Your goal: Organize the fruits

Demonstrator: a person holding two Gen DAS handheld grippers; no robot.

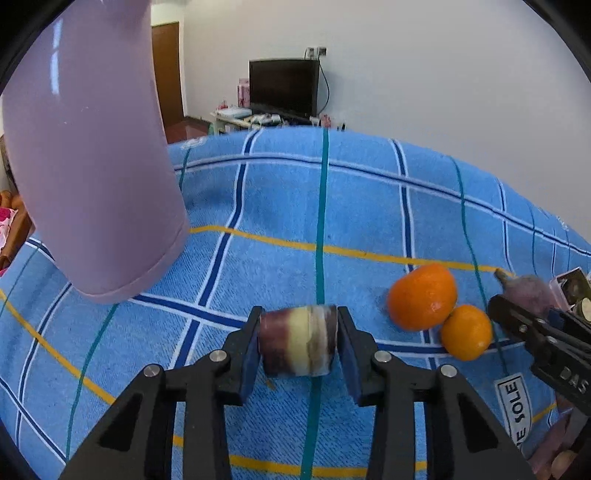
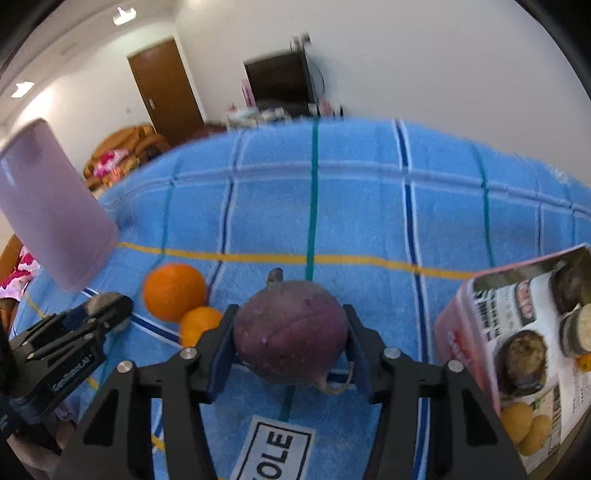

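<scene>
Bright, even room light; ceiling lamps (image 2: 125,16) glare white in the right wrist view, which is smeared with motion blur. The left view is sharp. Fisheye bends the towel (image 1: 332,206), dark corners, soft shadows beneath the oranges (image 1: 423,297).

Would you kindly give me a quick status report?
Left gripper shut on sugarcane piece. Right gripper shut on purple fruit. Two oranges loose on cloth. Nothing blocking.

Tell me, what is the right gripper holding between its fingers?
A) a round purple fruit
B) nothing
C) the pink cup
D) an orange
A: in the right wrist view, the right gripper has its fingers pressed on both sides of the round purple fruit, while the two oranges sit loose on the blue cloth.
</scene>
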